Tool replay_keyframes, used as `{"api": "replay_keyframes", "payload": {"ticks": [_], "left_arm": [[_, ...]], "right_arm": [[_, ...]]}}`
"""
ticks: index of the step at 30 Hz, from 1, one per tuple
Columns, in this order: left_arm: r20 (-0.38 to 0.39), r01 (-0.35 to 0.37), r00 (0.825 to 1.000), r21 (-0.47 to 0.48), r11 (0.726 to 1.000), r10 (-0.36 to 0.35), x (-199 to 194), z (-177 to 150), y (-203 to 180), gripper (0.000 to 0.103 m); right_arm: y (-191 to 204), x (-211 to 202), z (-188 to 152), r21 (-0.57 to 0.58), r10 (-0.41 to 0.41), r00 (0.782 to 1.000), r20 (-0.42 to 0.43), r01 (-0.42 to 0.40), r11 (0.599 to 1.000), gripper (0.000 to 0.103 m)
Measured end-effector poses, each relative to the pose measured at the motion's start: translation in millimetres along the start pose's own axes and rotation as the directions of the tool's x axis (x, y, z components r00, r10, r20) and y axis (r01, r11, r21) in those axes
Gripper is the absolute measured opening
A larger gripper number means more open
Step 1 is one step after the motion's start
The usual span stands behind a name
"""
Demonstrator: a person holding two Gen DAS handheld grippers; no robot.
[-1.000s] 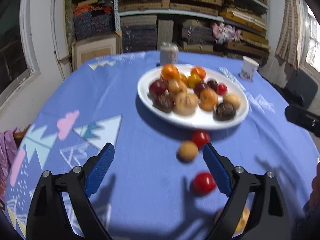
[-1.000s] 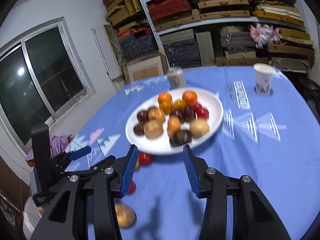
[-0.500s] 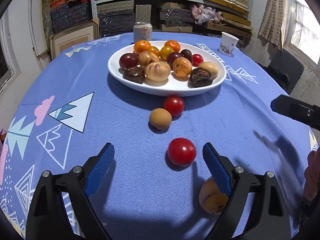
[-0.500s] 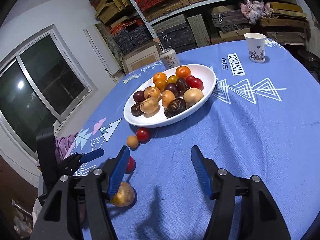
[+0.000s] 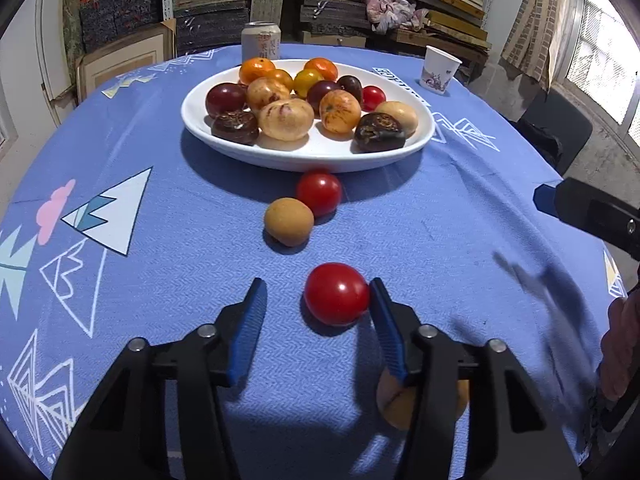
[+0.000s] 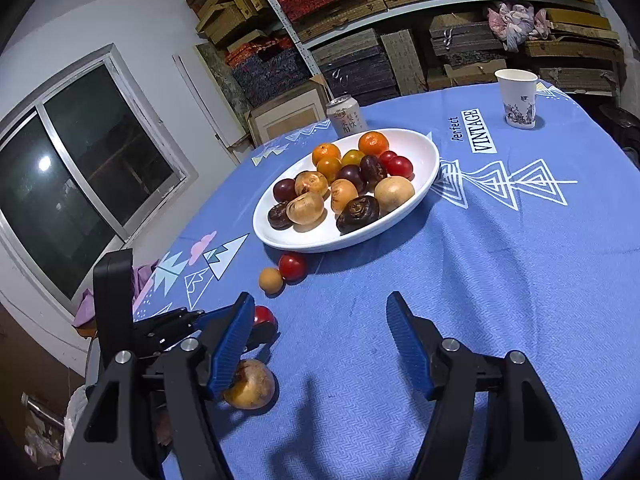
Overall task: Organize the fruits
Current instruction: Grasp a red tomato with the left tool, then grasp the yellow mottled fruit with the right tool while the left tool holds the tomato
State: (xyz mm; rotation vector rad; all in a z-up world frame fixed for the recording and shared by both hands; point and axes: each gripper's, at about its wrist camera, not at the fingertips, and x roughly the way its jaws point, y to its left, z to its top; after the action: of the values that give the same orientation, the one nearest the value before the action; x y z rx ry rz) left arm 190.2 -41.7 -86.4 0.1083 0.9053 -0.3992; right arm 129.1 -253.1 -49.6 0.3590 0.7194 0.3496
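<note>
A white oval plate (image 5: pixel 224 144) (image 6: pixel 424 148) holds several oranges, plums, tomatoes and brown fruits. Loose fruits lie on the blue cloth in front of it: a red tomato (image 5: pixel 319 192) (image 6: pixel 293 266), a tan round fruit (image 5: pixel 289 221) (image 6: pixel 271 280), a nearer red tomato (image 5: pixel 336 293) (image 6: pixel 264 315) and a yellow-brown fruit (image 5: pixel 400 404) (image 6: pixel 251 385). My left gripper (image 5: pixel 316 300) (image 6: pixel 224 314) is open around the nearer tomato, its right pad (image 5: pixel 386 332) touching it. My right gripper (image 6: pixel 320 324) is open and empty above the cloth.
A drink can (image 5: pixel 261 41) (image 6: pixel 346 115) stands behind the plate and a paper cup (image 5: pixel 440 69) (image 6: pixel 517 98) at the back right. The round table (image 5: pixel 480 184) drops off on all sides. Shelves of boxes stand behind; a window is at the left.
My left gripper moved forward and lower, bringing the nearer tomato between its fingers, and the fingers narrowed. My right gripper rose and drew back a little.
</note>
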Motion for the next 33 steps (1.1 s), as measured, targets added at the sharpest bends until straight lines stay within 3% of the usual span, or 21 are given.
{"api": "replay_keyframes", "payload": {"ticks": [3,7,12,16,20,24,33], "left_arm": [[0.000,0.009,1.000,0.002,1.000,-0.009,0,1,-1,0.048],[-0.006,0.039,0.999,0.004,0.999,-0.039,2,1,-3,0.036],[-0.002,0.036,0.999,0.012,0.999,-0.036,-1,0,-5,0.031],[0.079,0.016,0.997,-0.045,0.999,-0.012,-19,3,8,0.031],[0.177,-0.069,0.979,-0.172,0.983,0.100,-42,6,38,0.031],[0.196,-0.178,0.955,-0.221,0.959,0.223,-48,8,50,0.031],[0.153,-0.241,0.950,-0.195,0.951,0.273,-38,5,48,0.031]], "right_arm": [[0,0,0,0.001,0.000,1.000,-0.001,0.000,1.000,0.069],[1,0,0,0.000,0.000,1.000,-0.005,0.000,1.000,0.069],[2,1,0,0.001,-0.002,1.000,-0.010,0.002,1.000,0.069],[4,2,-1,-0.011,-0.001,1.000,-0.014,0.001,1.000,0.069],[17,10,-9,-0.075,0.010,0.998,-0.055,-0.014,0.997,0.069],[49,27,-26,-0.230,-0.017,0.990,-0.136,-0.015,0.973,0.069],[95,48,-63,-0.435,-0.086,0.974,-0.207,-0.013,0.900,0.069]]}}
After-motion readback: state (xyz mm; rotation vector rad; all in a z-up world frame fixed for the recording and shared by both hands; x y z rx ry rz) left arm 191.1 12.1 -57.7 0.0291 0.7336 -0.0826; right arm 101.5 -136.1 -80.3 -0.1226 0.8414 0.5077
